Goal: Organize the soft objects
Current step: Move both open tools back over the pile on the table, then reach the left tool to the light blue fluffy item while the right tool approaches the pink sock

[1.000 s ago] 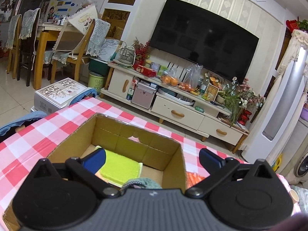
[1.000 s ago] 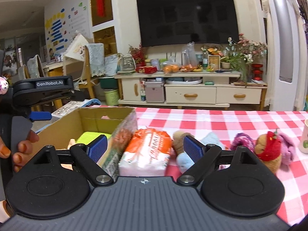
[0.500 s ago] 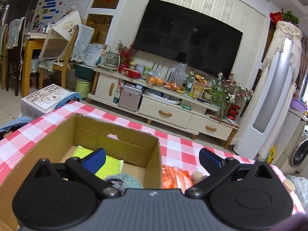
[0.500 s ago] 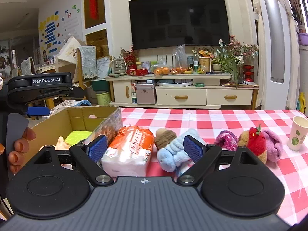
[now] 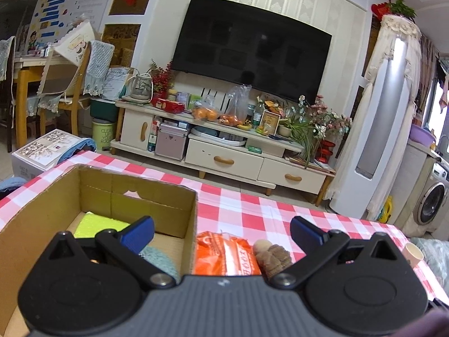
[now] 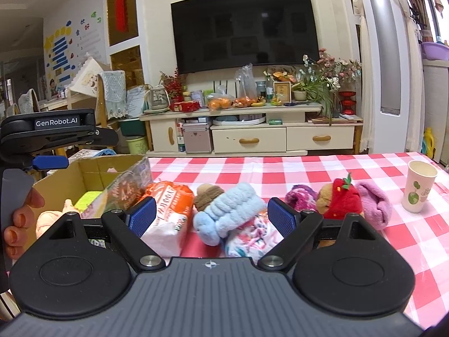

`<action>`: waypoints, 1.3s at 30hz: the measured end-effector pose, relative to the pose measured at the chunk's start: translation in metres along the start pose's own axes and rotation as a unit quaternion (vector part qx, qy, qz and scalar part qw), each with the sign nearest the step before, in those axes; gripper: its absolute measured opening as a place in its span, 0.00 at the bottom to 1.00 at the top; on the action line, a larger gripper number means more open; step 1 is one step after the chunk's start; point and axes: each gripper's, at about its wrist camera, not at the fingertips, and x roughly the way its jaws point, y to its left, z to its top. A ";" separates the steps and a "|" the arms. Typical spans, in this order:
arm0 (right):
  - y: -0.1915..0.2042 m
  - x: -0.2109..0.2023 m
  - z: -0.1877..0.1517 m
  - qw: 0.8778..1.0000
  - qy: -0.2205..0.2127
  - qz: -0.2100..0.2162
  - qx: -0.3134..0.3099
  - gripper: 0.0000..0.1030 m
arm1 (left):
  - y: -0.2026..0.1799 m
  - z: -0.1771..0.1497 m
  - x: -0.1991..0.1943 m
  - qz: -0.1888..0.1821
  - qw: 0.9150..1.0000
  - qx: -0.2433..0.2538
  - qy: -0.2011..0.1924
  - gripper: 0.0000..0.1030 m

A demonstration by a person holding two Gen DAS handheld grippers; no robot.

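Both tongs have drawn back from the cardboard box (image 5: 112,196) — left tongs (image 5: 221,231) and right tongs (image 6: 211,216) spread, empty — with the blue plush (image 6: 227,210) now framed for picking.

Home living room, wall television (image 6: 244,28), media cabinet (image 6: 252,137)
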 end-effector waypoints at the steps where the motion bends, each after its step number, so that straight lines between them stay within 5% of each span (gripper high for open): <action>1: -0.001 0.000 0.000 1.000 0.000 -0.002 0.002 1.00 | -0.002 0.000 0.001 -0.002 1.000 0.003 0.000 0.99; 23: -0.041 -0.010 -0.011 0.998 -0.009 -0.046 0.037 1.00 | -0.067 -0.027 0.016 -0.040 0.996 0.079 0.025 0.99; 39: -0.115 0.009 -0.020 0.988 -0.014 -0.143 0.065 1.00 | -0.128 -0.058 0.049 -0.067 0.972 0.215 0.059 0.99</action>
